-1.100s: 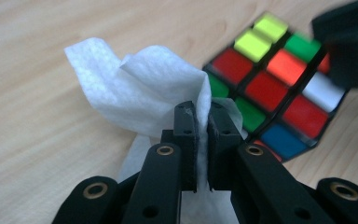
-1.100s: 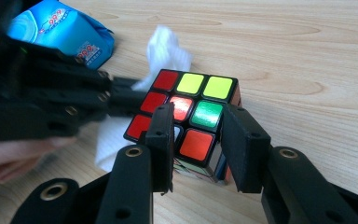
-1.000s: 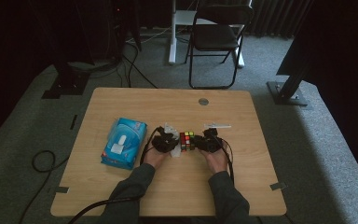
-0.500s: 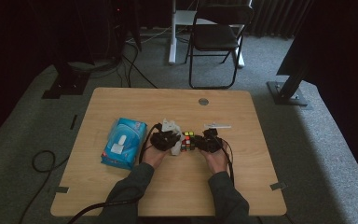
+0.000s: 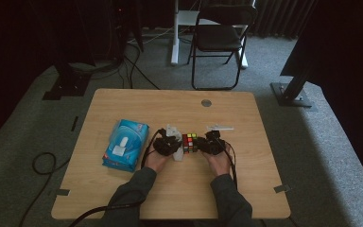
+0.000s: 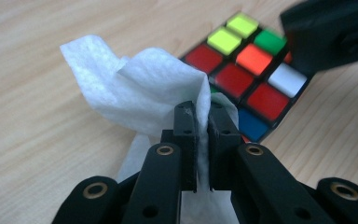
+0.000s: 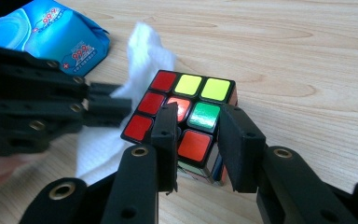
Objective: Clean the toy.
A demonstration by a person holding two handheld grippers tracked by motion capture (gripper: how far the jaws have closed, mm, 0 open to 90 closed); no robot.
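Note:
A scrambled puzzle cube [image 5: 189, 141] sits mid-table between both hands. My right gripper [image 7: 198, 130] is shut on the cube [image 7: 189, 86], one jaw on each side of its near end. Red, yellow, green and orange stickers face up. My left gripper [image 6: 203, 114] is shut on a crumpled white wipe [image 6: 140, 79], which rests against the cube's [image 6: 235, 77] red-sided edge. In the right gripper view the left gripper [image 7: 121, 105] reaches in from the left, with the wipe [image 7: 144, 46] behind it. From above, the left gripper [image 5: 170, 144] and right gripper [image 5: 208, 144] flank the cube.
A blue pack of wet wipes [image 5: 125, 144] lies left of the hands on the wooden table [image 5: 170, 104]. A round grommet [image 5: 206, 102] is set near the far edge. A folding chair [image 5: 222, 38] stands beyond the table, and cables lie on the floor.
The left gripper has shifted slightly with the wipe beside the cube. The cube and the right gripper hold still.

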